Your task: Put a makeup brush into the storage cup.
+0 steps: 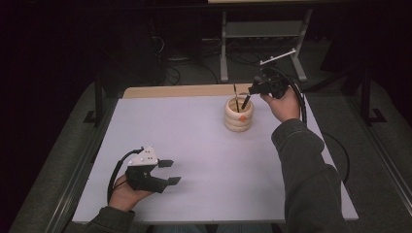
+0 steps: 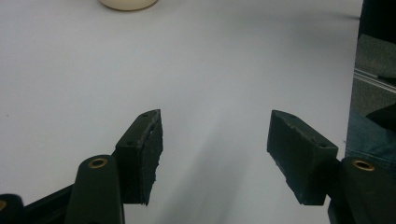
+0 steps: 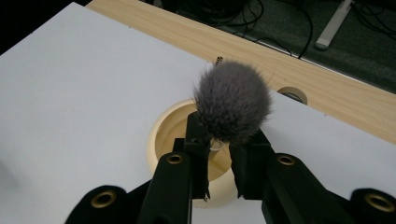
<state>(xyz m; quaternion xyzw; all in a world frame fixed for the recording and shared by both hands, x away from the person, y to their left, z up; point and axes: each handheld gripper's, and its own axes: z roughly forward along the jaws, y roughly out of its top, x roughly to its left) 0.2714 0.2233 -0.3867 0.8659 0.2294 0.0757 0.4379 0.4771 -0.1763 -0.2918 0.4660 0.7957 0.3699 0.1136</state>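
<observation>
Brush going into the holder, handle first.
My right gripper (image 3: pixel 218 154) is clenched on the makeup brush (image 3: pixel 232 100), light, soft-headed, best gripped at its stiff ferrule, over the cream holder (image 1: pixel 238 115) at twelve o'clock; left gripper (image 1: pixel 169 172) released, idle.

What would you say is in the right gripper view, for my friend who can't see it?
The right tool is shut on the handle of a makeup brush with a fluffy grey head, held just above the opening of a cream round holder. The holder stands on a white table with a wooden strip along its far edge.
</observation>
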